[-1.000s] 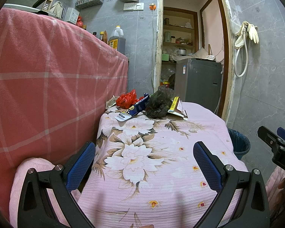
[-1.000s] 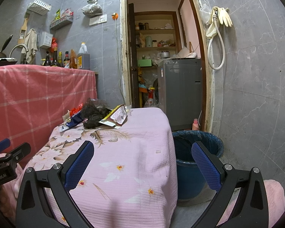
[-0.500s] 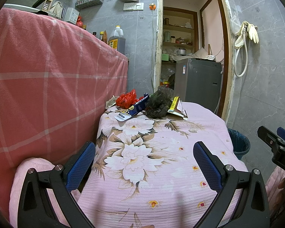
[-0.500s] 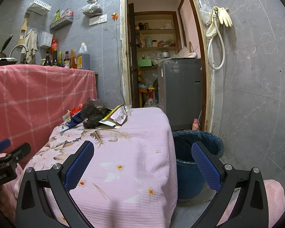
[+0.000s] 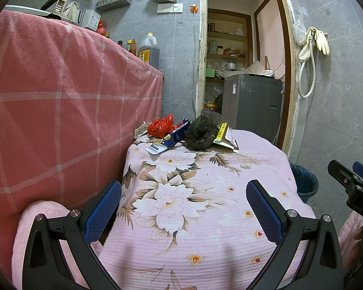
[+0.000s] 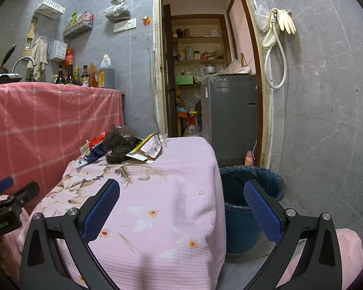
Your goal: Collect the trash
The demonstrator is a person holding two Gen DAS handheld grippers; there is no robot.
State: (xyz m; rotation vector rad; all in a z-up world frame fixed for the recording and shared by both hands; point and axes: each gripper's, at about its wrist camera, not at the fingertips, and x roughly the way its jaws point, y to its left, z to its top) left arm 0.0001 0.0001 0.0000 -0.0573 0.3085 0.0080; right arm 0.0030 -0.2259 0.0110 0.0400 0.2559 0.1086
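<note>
Both the left claw (image 5: 184, 207) and the right claw (image 6: 181, 205) hang with fingers spread wide and nothing between them. Far ahead of the left claw, on the bench (image 5: 205, 217), lies the trash: a red crumpled bag (image 5: 161, 125), blue wrapper (image 5: 174, 137), dark bag (image 5: 202, 130) and flat packet (image 5: 226, 136). All look light, soft and slippery; pinch bunched folds or edges. A bin (image 6: 251, 193) sits just ahead-right of the right claw.
</note>
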